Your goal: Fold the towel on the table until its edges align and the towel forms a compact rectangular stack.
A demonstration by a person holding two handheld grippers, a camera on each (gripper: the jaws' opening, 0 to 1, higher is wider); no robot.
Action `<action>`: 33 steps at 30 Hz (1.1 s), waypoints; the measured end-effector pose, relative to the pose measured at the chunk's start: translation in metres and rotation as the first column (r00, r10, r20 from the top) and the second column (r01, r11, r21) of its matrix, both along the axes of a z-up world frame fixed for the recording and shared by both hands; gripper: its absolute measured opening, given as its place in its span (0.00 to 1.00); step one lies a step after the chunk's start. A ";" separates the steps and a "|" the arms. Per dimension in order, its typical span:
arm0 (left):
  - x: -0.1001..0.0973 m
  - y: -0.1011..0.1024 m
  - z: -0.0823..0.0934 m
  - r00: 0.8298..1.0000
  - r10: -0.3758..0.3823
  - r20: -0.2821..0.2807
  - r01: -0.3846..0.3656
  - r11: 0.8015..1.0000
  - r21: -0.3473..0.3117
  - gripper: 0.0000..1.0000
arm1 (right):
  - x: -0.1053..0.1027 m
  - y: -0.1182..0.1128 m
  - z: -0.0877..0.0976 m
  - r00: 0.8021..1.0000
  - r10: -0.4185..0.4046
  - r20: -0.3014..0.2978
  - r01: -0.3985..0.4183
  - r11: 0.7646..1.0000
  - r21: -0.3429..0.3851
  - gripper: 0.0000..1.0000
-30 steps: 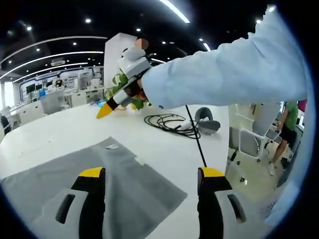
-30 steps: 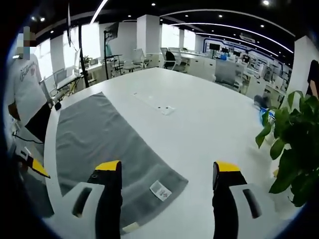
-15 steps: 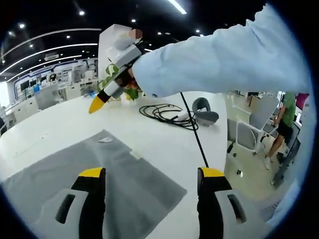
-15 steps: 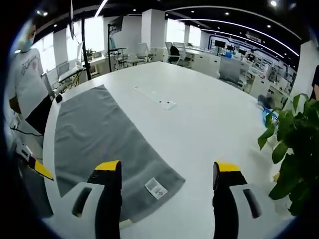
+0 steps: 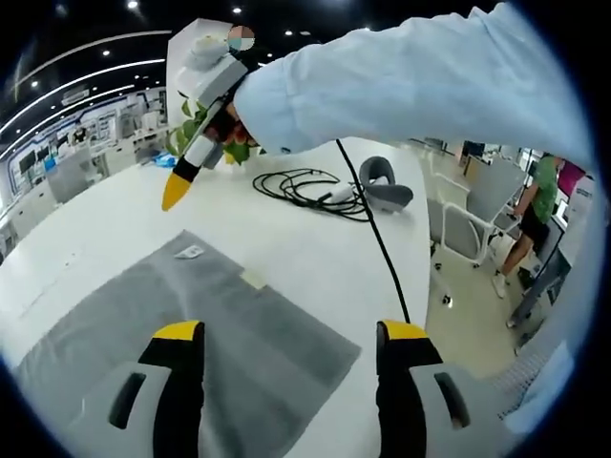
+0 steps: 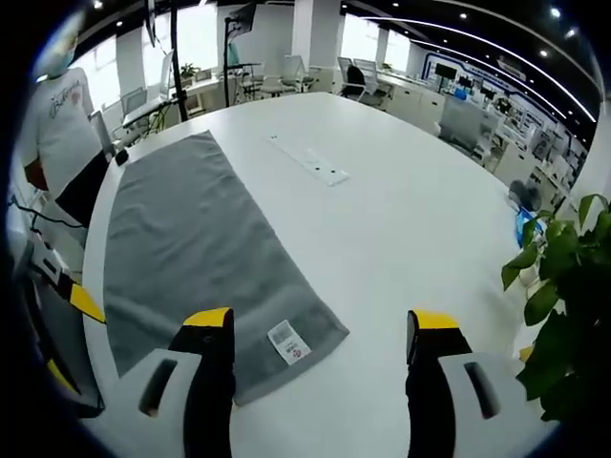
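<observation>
Right hand-held gripper (image 6: 315, 334) has dipped closer to the flat towel (image 6: 191, 248).

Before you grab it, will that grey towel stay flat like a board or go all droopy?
Probably droopy. The grey fabric towel lies flat and thin against the white table, so a lifted corner would likely sag rather than hold its shape. It looks light, so it should rise easily. Pushed, it would likely bunch into wrinkles instead of sliding whole.

We spot a small white label (image 6: 287, 343) on the towel (image 6: 191, 258), but we cannot read its tiny print.
</observation>
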State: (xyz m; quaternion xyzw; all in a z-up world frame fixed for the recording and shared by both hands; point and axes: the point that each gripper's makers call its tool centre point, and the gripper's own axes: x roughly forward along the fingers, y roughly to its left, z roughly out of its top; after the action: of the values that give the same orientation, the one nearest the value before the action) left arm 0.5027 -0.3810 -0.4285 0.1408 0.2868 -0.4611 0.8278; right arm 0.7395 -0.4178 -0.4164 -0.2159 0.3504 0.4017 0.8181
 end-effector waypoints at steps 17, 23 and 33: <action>-0.014 -0.022 -0.022 0.971 -0.239 -0.025 0.240 0.958 0.160 0.65 | -0.007 -0.004 -0.030 0.985 0.123 -0.117 -0.135 0.986 -0.096 0.64; -0.024 -0.020 -0.042 0.945 -0.317 -0.086 0.328 0.915 0.236 0.64 | -0.011 -0.003 -0.036 0.980 0.138 -0.140 -0.155 0.981 -0.115 0.61; -0.020 -0.024 -0.048 0.939 -0.325 -0.115 0.344 0.904 0.254 0.66 | -0.003 -0.002 -0.047 0.969 0.175 -0.177 -0.203 0.966 -0.160 0.58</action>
State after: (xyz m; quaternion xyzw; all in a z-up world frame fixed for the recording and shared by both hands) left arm 0.4826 -0.4052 -0.4768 0.2832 0.3473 -0.5573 0.6989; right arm 0.7368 -0.4200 -0.4629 -0.2870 0.4274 0.4616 0.7224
